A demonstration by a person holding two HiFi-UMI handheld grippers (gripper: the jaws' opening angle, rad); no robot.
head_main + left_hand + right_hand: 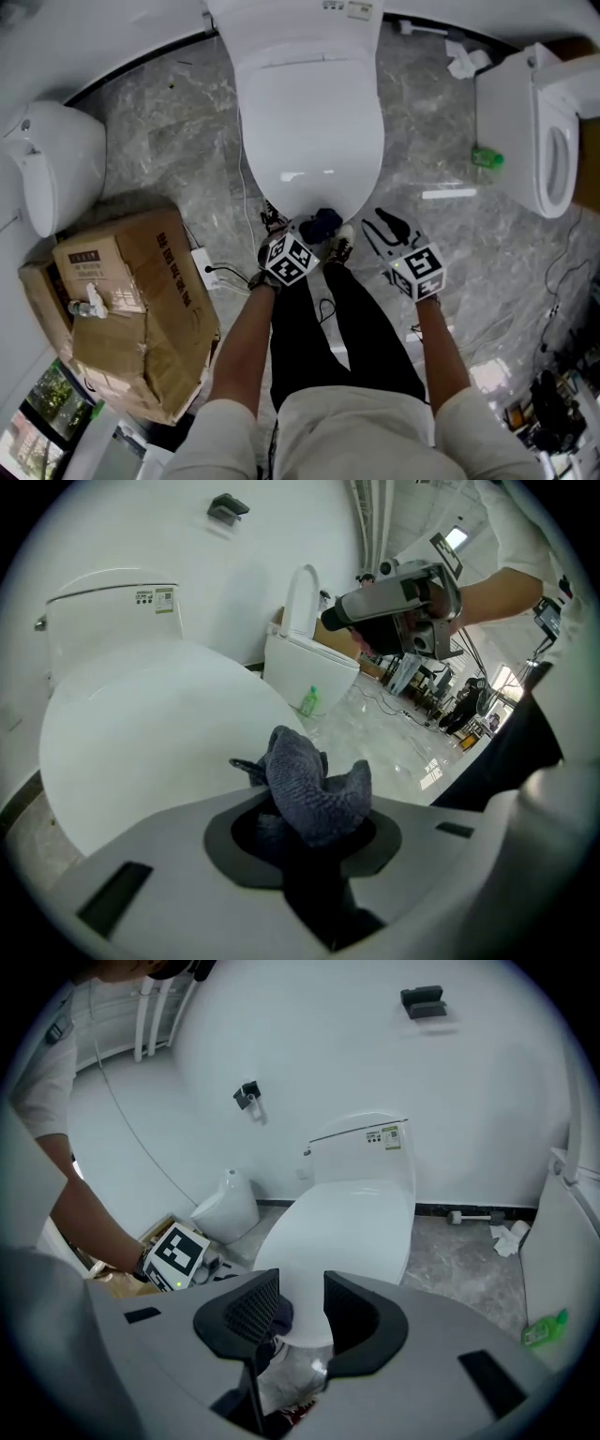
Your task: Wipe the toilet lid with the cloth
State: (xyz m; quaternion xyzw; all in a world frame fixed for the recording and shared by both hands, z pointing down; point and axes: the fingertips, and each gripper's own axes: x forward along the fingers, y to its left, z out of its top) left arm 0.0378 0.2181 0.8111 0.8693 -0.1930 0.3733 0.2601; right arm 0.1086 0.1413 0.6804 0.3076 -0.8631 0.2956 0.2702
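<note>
Logging head view first. Toilets: three. One is at centre with its toilet lid (309, 112) down, a second toilet (56, 164) is at the left edge, and a third toilet (539, 127) is at the right with its own lid raised. Grippers: two. The left gripper (314, 232) has its jaws at the front rim of the centre lid, with one dark blue cloth (324, 223) bunched at their tips. The right gripper (380, 223) sits just right of the left jaws, off the lid's front edge. One cardboard box (131, 309) lies well left of both jaw pairs, and one green bottle (487, 157) well right of them.

Left gripper view: jaws clenched on the cloth, which stands up out of the pinch as a crumpled wad. The lid spreads ahead and left of the jaws. Cannot tell whether cloth and lid touch.

Right gripper view: jaws released, pads apart, nothing held between them. The lid's front end shows through the gap, beyond the tips. The left gripper's marker cube sits left of these jaws.
</note>
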